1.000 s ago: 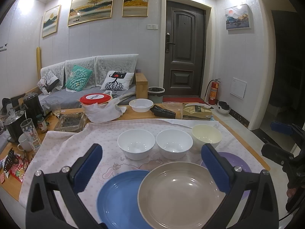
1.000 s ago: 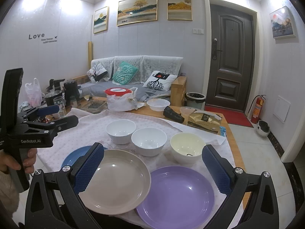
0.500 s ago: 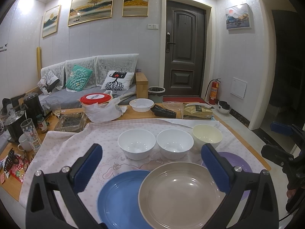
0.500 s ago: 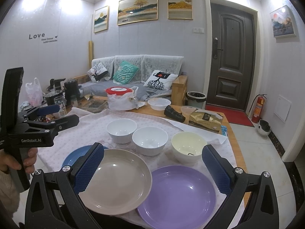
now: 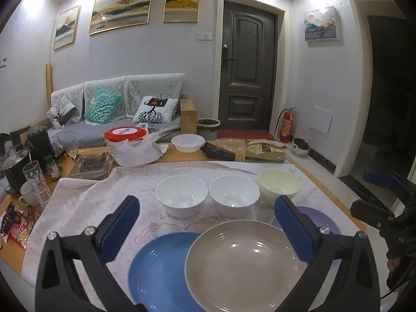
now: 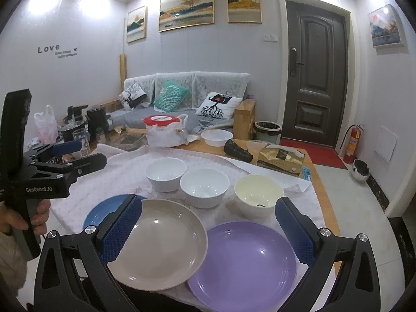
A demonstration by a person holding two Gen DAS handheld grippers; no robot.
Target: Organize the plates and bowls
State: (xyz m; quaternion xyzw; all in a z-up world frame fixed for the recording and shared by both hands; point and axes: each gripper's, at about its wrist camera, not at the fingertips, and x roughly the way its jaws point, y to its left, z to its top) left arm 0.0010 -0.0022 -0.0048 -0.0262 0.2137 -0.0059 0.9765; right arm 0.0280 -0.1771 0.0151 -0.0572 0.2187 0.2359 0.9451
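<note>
Living-room worktop (image 6: 316, 182) under a pale patterned cloth (image 5: 85, 197) — dishes laid out, both claws spread and empty.

Three plates sit along the near edge: blue plate (image 5: 158, 267), beige plate (image 6: 163, 241) overlapping it, purple plate (image 6: 247, 262) at the right. Behind them stand a row of two white bowls (image 5: 182, 195) (image 5: 234, 195) and a cream bowl (image 6: 257, 192). Left claw (image 5: 206, 231) hovers above the beige plate, right claw (image 6: 208, 231) above the beige–purple seam — neither touches anything.
</note>
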